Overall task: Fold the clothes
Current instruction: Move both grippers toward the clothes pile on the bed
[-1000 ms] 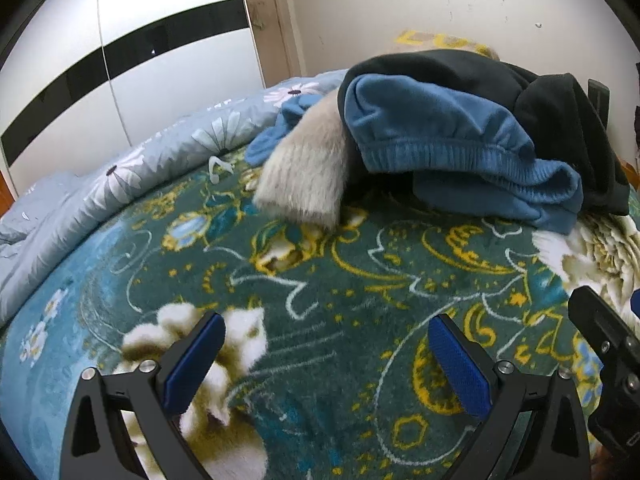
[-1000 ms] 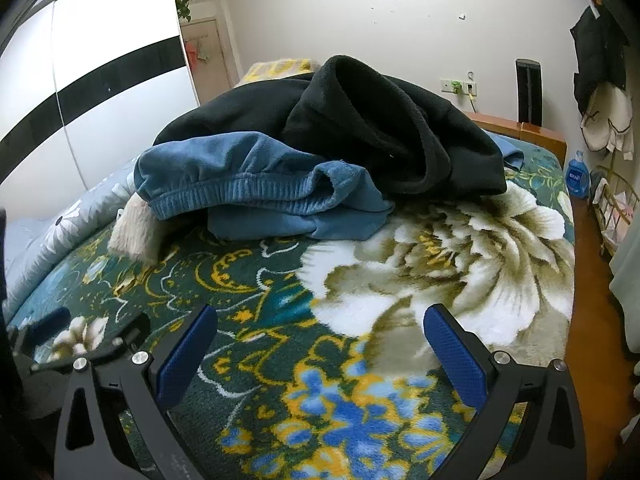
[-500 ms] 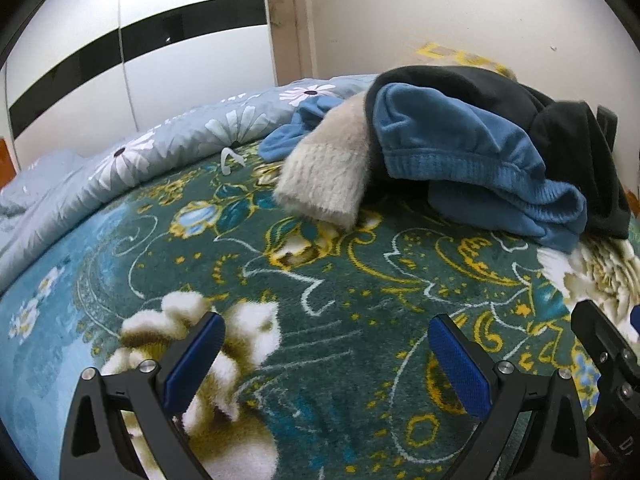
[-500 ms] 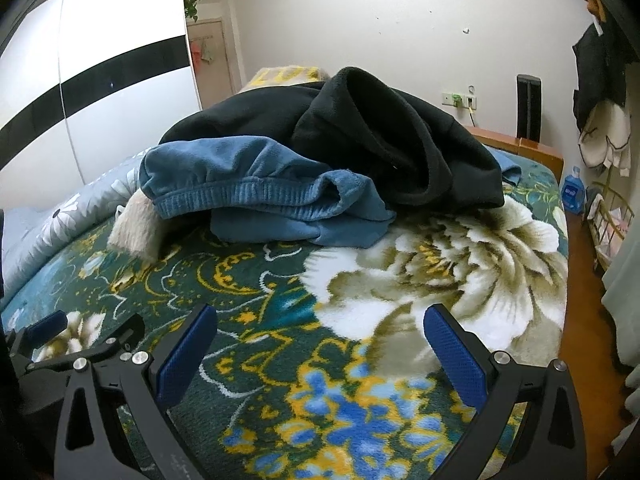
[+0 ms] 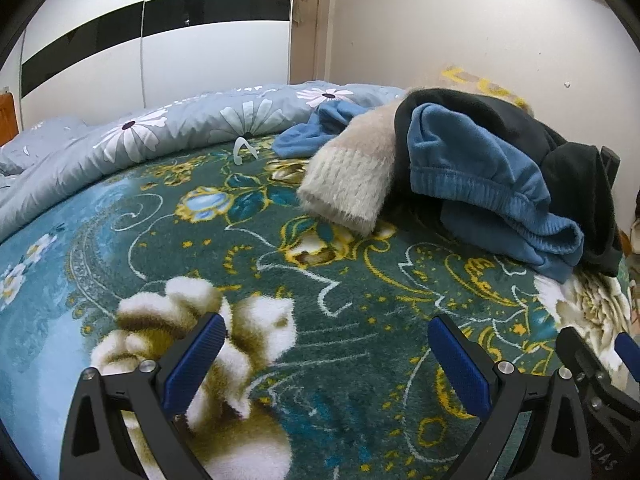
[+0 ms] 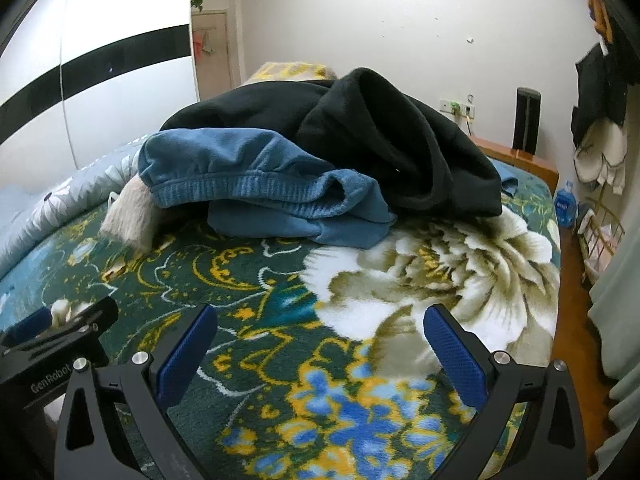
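Observation:
A heap of clothes lies at the far side of the bed: a black garment (image 6: 400, 140) on top, blue fleece trousers (image 6: 260, 184) under it, and a cream fuzzy knit (image 5: 352, 184) poking out at the left. The heap also shows in the left wrist view, with the blue trousers (image 5: 480, 172) under the black garment (image 5: 568, 168). My left gripper (image 5: 326, 354) is open and empty above the floral blanket (image 5: 240, 280), well short of the heap. My right gripper (image 6: 320, 344) is open and empty, also short of the heap.
A grey daisy-print duvet (image 5: 140, 140) lies along the bed's left side, with a small white plastic piece (image 5: 242, 150) beside it. A white wardrobe (image 5: 160, 40) stands behind. At the right are the bed's edge, a wooden floor (image 6: 568, 320), a blue bottle (image 6: 565, 202) and a wire rack (image 6: 600, 236).
Both views have tilted up and pulled back slightly, so the heap sits lower and farther in frame. Both grippers stay open and empty. The clothes have not moved.

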### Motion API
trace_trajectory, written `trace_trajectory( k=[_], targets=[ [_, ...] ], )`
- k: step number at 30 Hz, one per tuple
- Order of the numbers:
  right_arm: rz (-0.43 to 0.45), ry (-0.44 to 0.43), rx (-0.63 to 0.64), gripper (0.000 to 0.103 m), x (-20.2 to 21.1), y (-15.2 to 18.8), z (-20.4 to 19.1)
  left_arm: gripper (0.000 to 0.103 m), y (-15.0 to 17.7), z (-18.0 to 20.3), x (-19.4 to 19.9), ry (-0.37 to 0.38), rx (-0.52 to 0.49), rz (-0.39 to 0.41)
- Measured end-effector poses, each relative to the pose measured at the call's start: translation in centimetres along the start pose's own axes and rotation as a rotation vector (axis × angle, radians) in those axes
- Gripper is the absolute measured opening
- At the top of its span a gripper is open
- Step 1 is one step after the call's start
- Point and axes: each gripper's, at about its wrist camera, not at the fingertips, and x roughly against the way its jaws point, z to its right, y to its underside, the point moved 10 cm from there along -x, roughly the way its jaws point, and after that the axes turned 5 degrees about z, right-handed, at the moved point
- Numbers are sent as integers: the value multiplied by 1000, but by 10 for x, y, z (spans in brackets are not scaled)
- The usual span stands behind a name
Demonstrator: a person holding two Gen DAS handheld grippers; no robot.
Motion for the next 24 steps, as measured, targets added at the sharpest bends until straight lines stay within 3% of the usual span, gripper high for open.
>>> trace_trajectory(
  k=[24],
  targets=[
    [-21, 37, 46, 103, -5, 3, -5, 103, 0, -1, 1, 19, 20, 11]
  ],
)
